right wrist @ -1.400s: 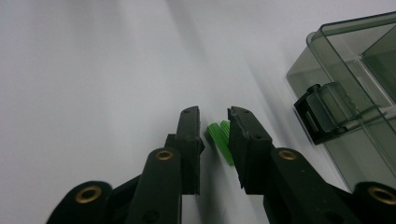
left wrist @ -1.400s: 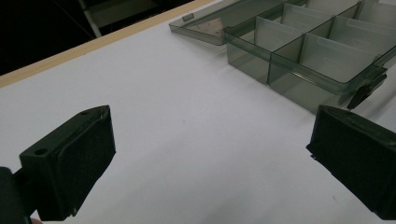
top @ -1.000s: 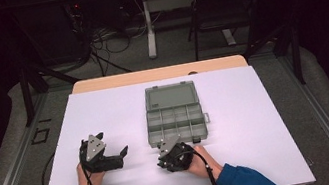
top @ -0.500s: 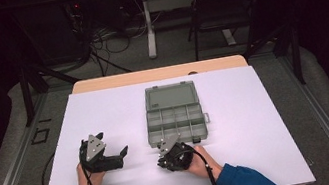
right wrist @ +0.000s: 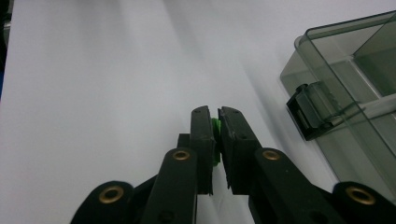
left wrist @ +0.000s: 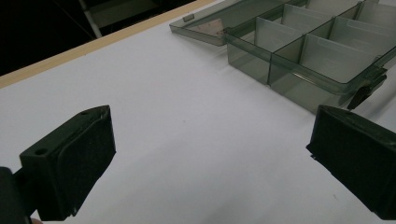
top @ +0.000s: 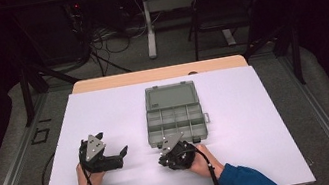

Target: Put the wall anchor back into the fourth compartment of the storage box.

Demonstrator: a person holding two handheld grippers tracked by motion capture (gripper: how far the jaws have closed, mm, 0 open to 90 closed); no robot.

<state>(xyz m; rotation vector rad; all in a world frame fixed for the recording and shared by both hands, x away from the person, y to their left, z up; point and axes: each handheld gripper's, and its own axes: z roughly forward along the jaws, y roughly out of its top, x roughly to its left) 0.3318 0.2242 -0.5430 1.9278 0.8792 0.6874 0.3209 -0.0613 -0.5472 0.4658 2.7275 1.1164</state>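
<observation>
A clear grey organizer box [top: 176,121] lies open on the white table sheet, its lid [top: 171,95] folded back flat and its compartments bare. My right gripper [top: 164,159] rests just in front of the box's near edge. In the right gripper view its jaws [right wrist: 215,116] have just been closing and now pinch a small green piece [right wrist: 215,135], with the box's black latch [right wrist: 310,109] off to the right. My left gripper [top: 112,144] sits left of the box, open wide, with only bare sheet between its pads [left wrist: 88,144]. The box [left wrist: 303,51] lies beyond it.
The white sheet [top: 105,112] covers the wooden table, whose far edge [top: 159,73] shows as a tan strip. Beyond the table stand a chair [top: 219,7], a desk leg and loose cables on the floor. Both blue sleeves enter from the bottom.
</observation>
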